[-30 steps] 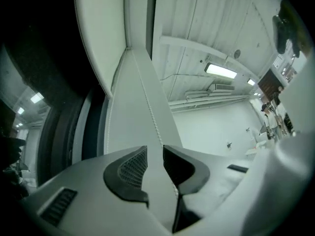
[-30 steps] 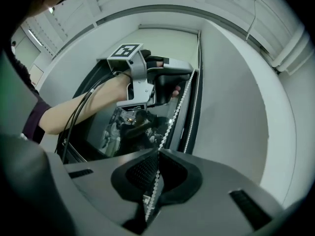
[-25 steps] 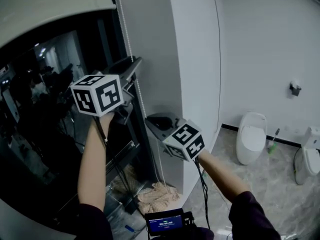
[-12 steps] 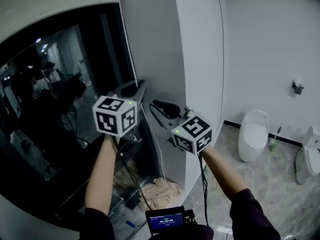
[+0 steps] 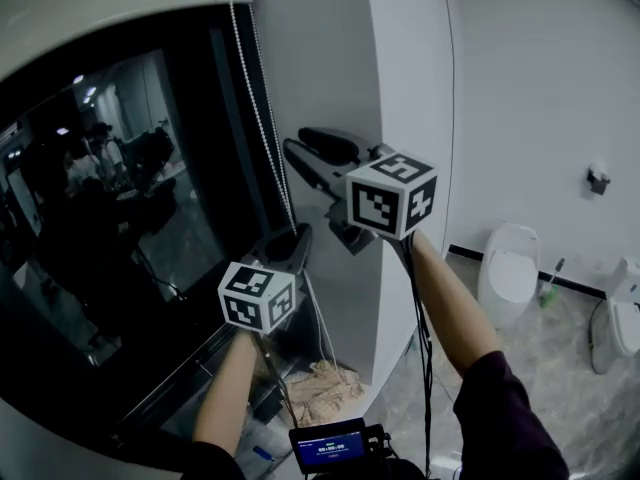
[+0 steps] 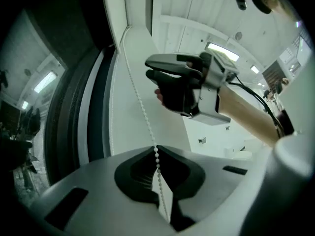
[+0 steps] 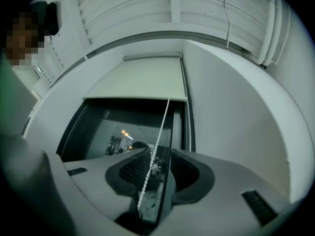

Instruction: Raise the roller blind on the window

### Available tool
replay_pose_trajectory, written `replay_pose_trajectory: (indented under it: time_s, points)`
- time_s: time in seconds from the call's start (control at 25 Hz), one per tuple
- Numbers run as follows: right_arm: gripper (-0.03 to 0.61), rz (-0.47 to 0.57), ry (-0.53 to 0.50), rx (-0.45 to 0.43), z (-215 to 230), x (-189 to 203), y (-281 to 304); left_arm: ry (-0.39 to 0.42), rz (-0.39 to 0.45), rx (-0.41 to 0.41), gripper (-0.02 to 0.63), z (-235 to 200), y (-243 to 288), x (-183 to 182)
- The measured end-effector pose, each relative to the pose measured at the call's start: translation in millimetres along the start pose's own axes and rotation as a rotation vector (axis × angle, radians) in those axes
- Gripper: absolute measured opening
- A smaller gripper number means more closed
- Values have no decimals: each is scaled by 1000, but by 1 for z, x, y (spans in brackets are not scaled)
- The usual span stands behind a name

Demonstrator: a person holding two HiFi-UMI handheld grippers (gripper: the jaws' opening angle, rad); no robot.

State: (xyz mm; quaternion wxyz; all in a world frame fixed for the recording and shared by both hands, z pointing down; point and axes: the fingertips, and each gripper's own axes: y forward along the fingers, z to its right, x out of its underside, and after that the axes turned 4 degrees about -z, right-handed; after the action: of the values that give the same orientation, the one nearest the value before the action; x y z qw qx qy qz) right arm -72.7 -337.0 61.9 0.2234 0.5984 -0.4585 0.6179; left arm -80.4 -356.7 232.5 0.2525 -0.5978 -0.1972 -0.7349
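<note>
The white roller blind covers only the top of the dark window; its lower edge shows in the right gripper view. A white bead chain hangs at the window's right side. My left gripper is low and shut on the chain, which runs taut up from its jaws. My right gripper is higher on the same chain. Its jaws stand a little apart with the chain passing between them, close to the left pad.
A white wall pillar stands right of the window. On the tiled floor are two toilets, a brush and crumpled cloth below the window. A small screen hangs at my chest.
My left gripper has come down along the chain from head height to low. My right gripper has risen above it. More of the dark glass shows under the blind.
</note>
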Motion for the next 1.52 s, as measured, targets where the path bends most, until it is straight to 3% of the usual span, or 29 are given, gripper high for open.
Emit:
replay_pose_trajectory:
  time_s: [0.2, 0.24, 0.4, 0.52, 0.64, 0.8, 0.92, 1.08, 1.32, 1.52]
  points:
    - [107, -36, -32, 37, -2, -7, 25, 32, 3, 6, 8, 7, -5, -1]
    - [27, -44, -28, 47, 0, -6, 25, 32, 3, 2, 8, 7, -7, -1]
    - [17, -51, -45, 72, -1, -3, 16, -24, 63, 1, 8, -3, -20, -10]
    - [15, -48, -76, 95, -2, -1, 6, -136, 205, 42, 11, -20, -45, -53]
    - [15, -97, -146, 107, -12, 16, -1, -132, 307, 67, 11, -31, -63, -120]
    - [15, -164, -206, 100, -24, 55, -18, -52, 302, 80, 12, -25, -45, -182]
    - [14, -189, -192, 86, -28, 79, -32, -15, 252, 85, 15, -15, -25, -204]
    - [15, -180, -178, 85, -35, 86, -40, -10, 191, 81, 37, -14, -11, -206]
    - [15, -204, -168, 88, -37, 87, -45, -30, 211, 71, 12, -12, -15, -201]
    - [17, -253, -228, 76, -48, 130, -53, -69, 193, 65, 11, -9, -21, -147]
